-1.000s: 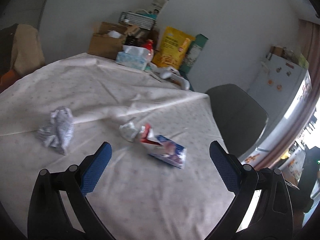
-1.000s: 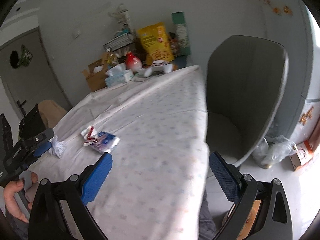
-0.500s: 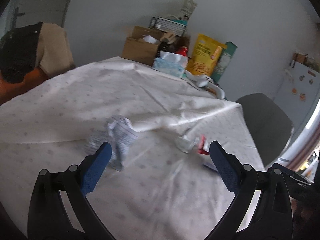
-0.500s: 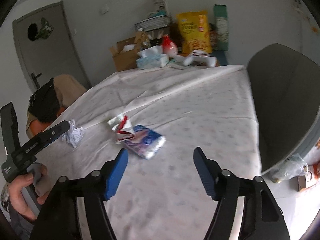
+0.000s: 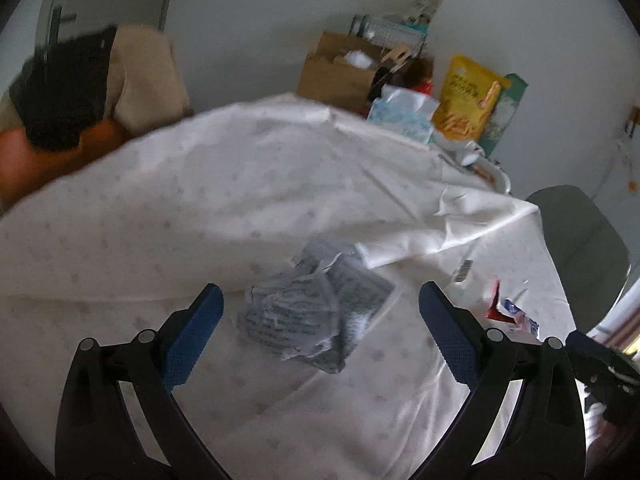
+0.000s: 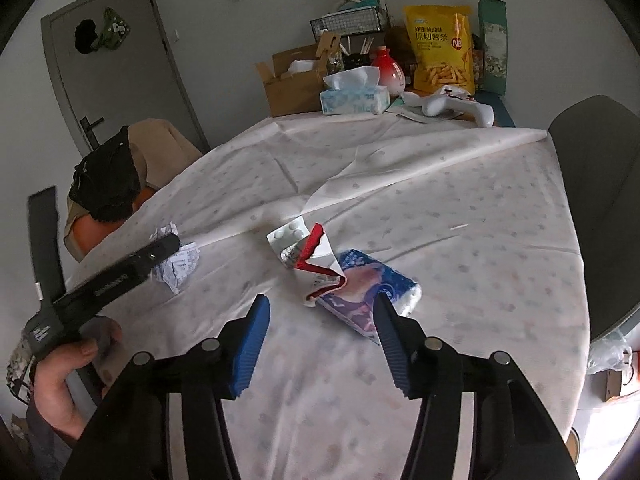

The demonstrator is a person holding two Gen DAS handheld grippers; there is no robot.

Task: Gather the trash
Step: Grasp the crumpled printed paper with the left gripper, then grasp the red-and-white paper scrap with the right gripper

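Left wrist view: the left hand-held gripper [image 5: 320,312] hangs above the cloth-covered worktop [image 5: 200,208] with its jaws wide apart; the crumpled paper [image 5: 316,312] lies on the cloth just ahead of and between the two fingers, touched by neither. Right wrist view: the right hand-held gripper [image 6: 322,322] has its jaws partly apart and closing, with nothing between the pads; the blue packet [image 6: 370,294] lies just beyond its right finger, a torn red-and-white wrapper [image 6: 320,260] rests on the packet's far end, and a blister pack [image 6: 290,236] lies just past that. The crumpled paper appears here to the left, partly hidden by the left hand-held gripper, which a hand [image 6: 66,384] holds. A tissue box [image 6: 354,98], yellow snack bag [image 6: 442,52] and cardboard box [image 6: 292,80] stand at the worktop's far edge, well apart from the trash.
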